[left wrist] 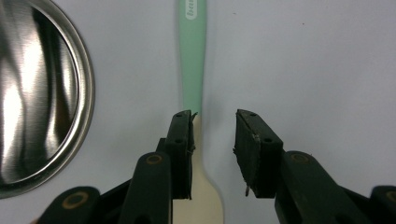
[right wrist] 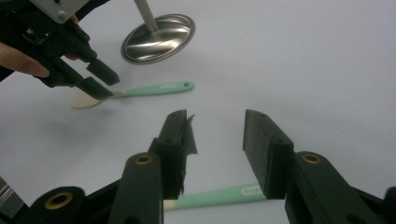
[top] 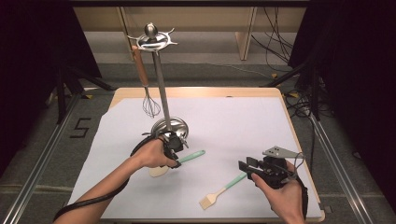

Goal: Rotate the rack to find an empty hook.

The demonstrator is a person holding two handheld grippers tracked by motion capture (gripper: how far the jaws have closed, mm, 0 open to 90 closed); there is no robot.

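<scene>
Left hand-held gripper [top: 175, 148] is down at the worktop [top: 243, 121], jaws apart, straddling the spatula [top: 180, 161] right where the mint handle meets the cream blade. In the left gripper view the spatula [left wrist: 192, 70] lies flat on the white sheet, one jaw touching or nearly touching its neck, the other jaw standing off to the side; nothing clamped yet. Just beside it sits the steel base of the utensil stand [top: 170, 126], with a whisk [top: 148, 100] hanging from the top ring.

Right hand-held gripper [top: 250, 167] hovers low near the pastry brush [top: 223, 190], jaws apart, holding nothing; the brush handle [right wrist: 219, 195] lies under them.

Handling guess: the spatula looks light, with a thin handle, probably silicone-coated and slightly grippy, and a flexible blade. Best hold is on the stiff green handle near the neck, not the soft cream blade, which would likely bend and slip. Lying flat, it needs the jaws pressed to the sheet to get around it. The hole at the handle's far end looks meant for a hook on the stand, so leave that end free.
</scene>
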